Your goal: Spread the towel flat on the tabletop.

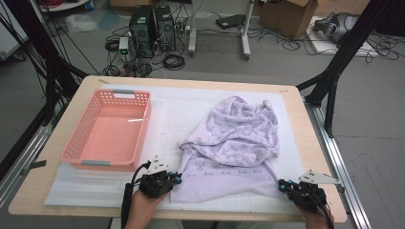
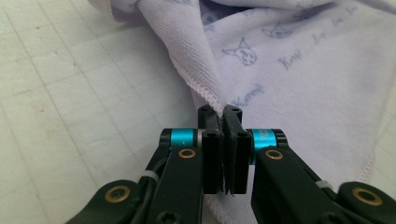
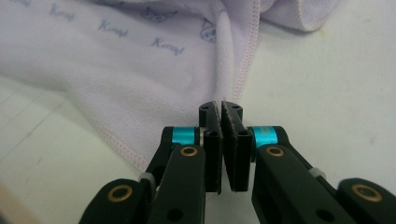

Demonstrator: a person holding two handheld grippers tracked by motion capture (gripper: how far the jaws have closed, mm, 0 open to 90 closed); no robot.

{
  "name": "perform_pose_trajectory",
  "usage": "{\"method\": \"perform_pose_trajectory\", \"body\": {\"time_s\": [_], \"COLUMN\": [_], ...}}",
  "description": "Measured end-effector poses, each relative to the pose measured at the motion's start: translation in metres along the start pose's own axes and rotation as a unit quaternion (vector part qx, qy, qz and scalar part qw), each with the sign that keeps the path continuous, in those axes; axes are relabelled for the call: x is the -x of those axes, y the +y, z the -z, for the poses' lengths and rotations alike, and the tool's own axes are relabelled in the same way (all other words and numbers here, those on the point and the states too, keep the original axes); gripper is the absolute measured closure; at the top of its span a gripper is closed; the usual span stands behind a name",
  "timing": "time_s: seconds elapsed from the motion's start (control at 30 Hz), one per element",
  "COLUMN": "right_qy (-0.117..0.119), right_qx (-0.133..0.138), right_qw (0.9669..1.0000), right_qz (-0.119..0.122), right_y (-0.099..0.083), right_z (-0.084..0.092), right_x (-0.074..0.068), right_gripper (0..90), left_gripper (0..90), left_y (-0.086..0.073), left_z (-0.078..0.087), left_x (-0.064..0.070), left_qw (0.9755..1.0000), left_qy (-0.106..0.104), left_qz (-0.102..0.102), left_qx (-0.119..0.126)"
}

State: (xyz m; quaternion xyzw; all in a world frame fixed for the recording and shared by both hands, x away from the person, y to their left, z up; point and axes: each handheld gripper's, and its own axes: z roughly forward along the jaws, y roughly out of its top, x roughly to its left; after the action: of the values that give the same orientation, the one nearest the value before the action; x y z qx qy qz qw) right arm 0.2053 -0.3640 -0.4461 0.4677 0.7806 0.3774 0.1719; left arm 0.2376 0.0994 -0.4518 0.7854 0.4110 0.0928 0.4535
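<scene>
A lilac towel (image 1: pixel 239 138) printed with small cartoon figures lies crumpled on the right half of the white mat, its near edge stretched flat toward me. My left gripper (image 1: pixel 177 179) is at the towel's near-left corner. In the left gripper view the jaws (image 2: pixel 222 112) are shut on the stitched hem of the towel (image 2: pixel 289 70). My right gripper (image 1: pixel 282 185) sits at the near-right corner. Seen in the right gripper view, its jaws (image 3: pixel 220 108) pinch a fold of the towel (image 3: pixel 116 70) by the pink-stitched edge.
An empty pink plastic basket (image 1: pixel 101 165) stands on the left of the mat (image 1: pixel 181 109), close beside my left hand. The wooden table edge (image 1: pixel 95 210) runs just in front of both hands. Computers, cables and boxes lie on the floor beyond the table.
</scene>
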Motion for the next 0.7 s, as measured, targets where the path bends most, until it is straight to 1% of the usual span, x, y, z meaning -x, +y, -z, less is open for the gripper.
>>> {"method": "perform_pose_trajectory", "body": {"time_s": [0.1,0.17,0.23,0.3,0.4,0.5,0.57,0.6,0.63,0.67,0.7], "right_qy": [0.008,0.014,0.019,0.024,0.031,0.042,0.05,0.057,0.059,0.06,0.061], "right_qx": [0.008,0.01,0.012,0.012,0.016,0.017,0.016,0.014,0.011,0.008,0.007], "right_qw": [0.9999,0.9998,0.9997,0.9996,0.9992,0.9987,0.9982,0.9978,0.9976,0.9975,0.9976], "right_qz": [0.001,0.005,0.009,0.012,0.018,0.024,0.029,0.03,0.034,0.035,0.033], "right_y": [-0.005,-0.008,-0.011,-0.015,-0.021,-0.029,-0.035,-0.038,-0.041,-0.043,-0.043], "right_z": [0.011,0.018,0.024,0.03,0.038,0.047,0.053,0.054,0.055,0.054,0.053], "right_x": [-0.002,-0.003,-0.006,-0.009,-0.013,-0.016,-0.019,-0.02,-0.02,-0.021,-0.02], "right_gripper": [87.2,87.3,87.3,87.3,87.3,87.3,87.4,87.4,87.3,86.5,84.5], "left_gripper": [86.6,86.6,86.7,86.7,86.7,86.7,86.5,85.9,84.1,78.6,67.3], "left_y": [-0.004,-0.006,-0.008,-0.01,-0.016,-0.023,-0.029,-0.031,-0.032,-0.031,-0.029], "left_z": [0.007,0.012,0.017,0.024,0.032,0.041,0.048,0.05,0.051,0.051,0.05], "left_x": [0.002,0.004,0.006,0.009,0.012,0.015,0.017,0.018,0.017,0.016,0.013], "left_qw": [0.9999,0.9999,0.9998,0.9995,0.9985,0.9969,0.9963,0.9963,0.9967,0.997,0.9974], "left_qy": [-0.01,-0.015,-0.018,-0.026,-0.045,-0.062,-0.071,-0.075,-0.072,-0.067,-0.06], "left_qz": [0.0,0.004,0.003,-0.001,-0.017,-0.033,-0.034,-0.029,-0.023,-0.016,-0.007], "left_qx": [0.003,0.008,0.012,0.019,0.027,0.036,0.034,0.031,0.03,0.034,0.04]}}
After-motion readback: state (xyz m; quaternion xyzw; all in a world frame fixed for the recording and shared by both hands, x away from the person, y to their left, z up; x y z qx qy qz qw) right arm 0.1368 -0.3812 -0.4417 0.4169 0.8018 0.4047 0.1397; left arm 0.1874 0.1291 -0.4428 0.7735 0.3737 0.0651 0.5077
